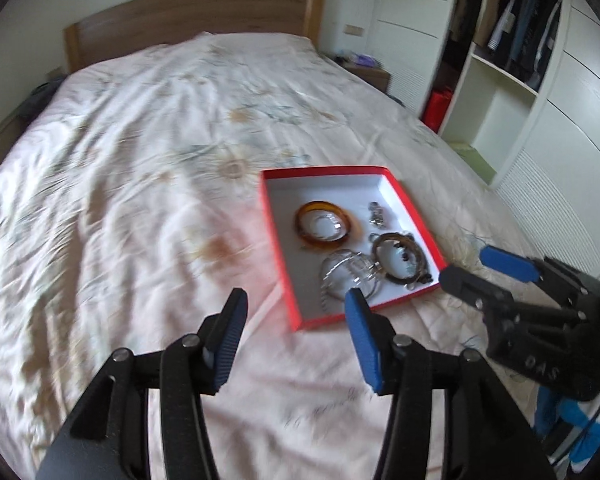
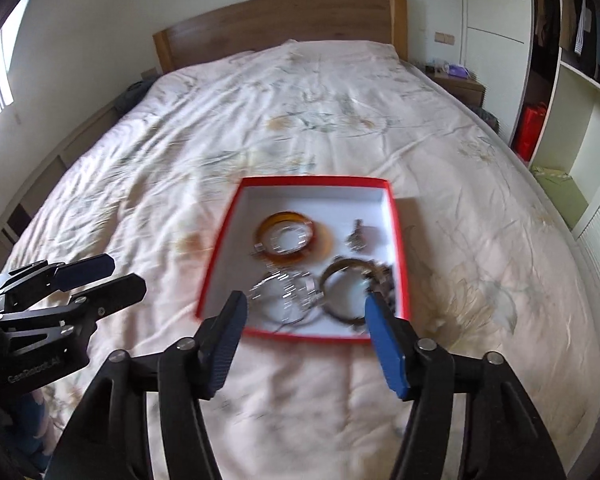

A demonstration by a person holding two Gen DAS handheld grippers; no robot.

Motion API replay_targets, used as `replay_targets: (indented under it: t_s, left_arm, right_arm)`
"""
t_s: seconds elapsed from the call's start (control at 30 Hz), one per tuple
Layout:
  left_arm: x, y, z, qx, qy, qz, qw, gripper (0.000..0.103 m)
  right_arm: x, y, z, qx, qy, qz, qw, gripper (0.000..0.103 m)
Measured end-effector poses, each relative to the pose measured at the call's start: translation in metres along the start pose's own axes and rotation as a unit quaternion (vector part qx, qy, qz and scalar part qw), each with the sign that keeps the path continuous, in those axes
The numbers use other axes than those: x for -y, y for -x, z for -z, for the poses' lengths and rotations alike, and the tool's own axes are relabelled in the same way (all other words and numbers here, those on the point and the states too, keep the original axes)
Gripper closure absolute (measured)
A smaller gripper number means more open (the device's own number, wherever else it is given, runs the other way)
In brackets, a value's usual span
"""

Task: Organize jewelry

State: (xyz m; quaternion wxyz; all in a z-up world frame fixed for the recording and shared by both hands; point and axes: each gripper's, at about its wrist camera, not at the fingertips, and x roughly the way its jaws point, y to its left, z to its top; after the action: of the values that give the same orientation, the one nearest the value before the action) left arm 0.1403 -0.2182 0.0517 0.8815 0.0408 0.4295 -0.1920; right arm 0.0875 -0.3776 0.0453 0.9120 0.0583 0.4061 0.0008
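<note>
Bangles and chains lie in a shallow red-rimmed white cardboard box (image 2: 396, 248) on the floral quilted bed (image 2: 140, 184); left gripper (image 1: 296, 312) and right gripper (image 2: 304, 316) hover spread, empty; the stiff amber resin bangle (image 2: 296, 238) looks light, slippery, best pinched across its rim.

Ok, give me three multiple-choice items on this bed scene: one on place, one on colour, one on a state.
1. Where does the amber bangle lie?
A. inside the box
B. on the bedspread
C. on the headboard

2. What colour is the box's outside?
A. green
B. red
C. black

3. How is the right gripper?
A. shut on a chain
B. open and empty
C. shut on the box rim

Answers: 1 A, the bangle sits on the white floor of the box; 2 B, its rim and walls are red; 3 B, its blue fingers stand apart with nothing between them.
</note>
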Motion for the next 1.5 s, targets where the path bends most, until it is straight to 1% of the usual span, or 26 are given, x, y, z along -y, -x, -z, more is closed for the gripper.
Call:
replay_targets:
  t_s: [0.03,0.07,0.13,0.23,0.33,0.47,0.6,0.7,0.77,0.9,0.97,1.33,1.5]
  left_arm:
    - [-0.002,0.007,0.006,0.003,0.003,-0.009,1.0,0.054]
    - [-0.004,0.015,0.011,0.008,0.003,-0.02,0.9998,0.054]
    - [-0.009,0.03,0.023,0.018,0.005,-0.029,0.9994,0.054]
    - [-0.016,0.045,0.036,0.025,0.012,-0.033,0.9991,0.054]
    - [-0.023,0.057,0.046,0.032,0.019,-0.039,0.9986,0.054]
    - [-0.033,0.07,0.054,0.041,0.024,-0.049,0.9977,0.054]
    - [-0.04,0.079,0.065,0.049,0.025,-0.062,0.9965,0.054]
    - [-0.043,0.083,0.072,0.053,0.027,-0.069,0.9958,0.055]
    - [-0.046,0.083,0.077,0.052,0.03,-0.071,0.9957,0.054]
    - [-0.048,0.082,0.084,0.047,0.031,-0.075,0.9956,0.054]
    - [-0.049,0.081,0.087,0.045,0.032,-0.078,0.9954,0.054]
    - [-0.045,0.075,0.097,0.031,0.03,-0.093,0.9947,0.054]
    - [-0.043,0.074,0.096,0.029,0.032,-0.096,0.9944,0.053]
  right_arm:
    - [-0.007,0.005,0.005,0.001,-0.001,-0.003,1.0,0.033]
    - [-0.013,0.009,0.01,0.002,-0.002,-0.004,1.0,0.03]
    - [-0.025,0.016,0.021,0.006,0.001,-0.003,1.0,0.028]
    - [-0.038,0.023,0.036,0.006,0.001,-0.001,1.0,0.023]
    - [-0.048,0.03,0.045,0.009,-0.001,0.003,1.0,0.023]
    - [-0.059,0.039,0.052,0.016,0.0,0.011,1.0,0.018]
    - [-0.069,0.045,0.057,0.02,0.008,0.016,1.0,0.017]
    - [-0.075,0.049,0.06,0.024,0.015,0.02,0.999,0.012]
    - [-0.076,0.05,0.061,0.027,0.018,0.022,0.999,0.007]
    - [-0.076,0.054,0.065,0.031,0.02,0.028,0.999,0.005]
    - [-0.074,0.055,0.067,0.033,0.017,0.03,0.999,0.002]
    - [-0.059,0.056,0.072,0.041,0.023,0.058,0.997,0.001]
    - [-0.052,0.053,0.073,0.035,0.021,0.061,0.997,0.001]
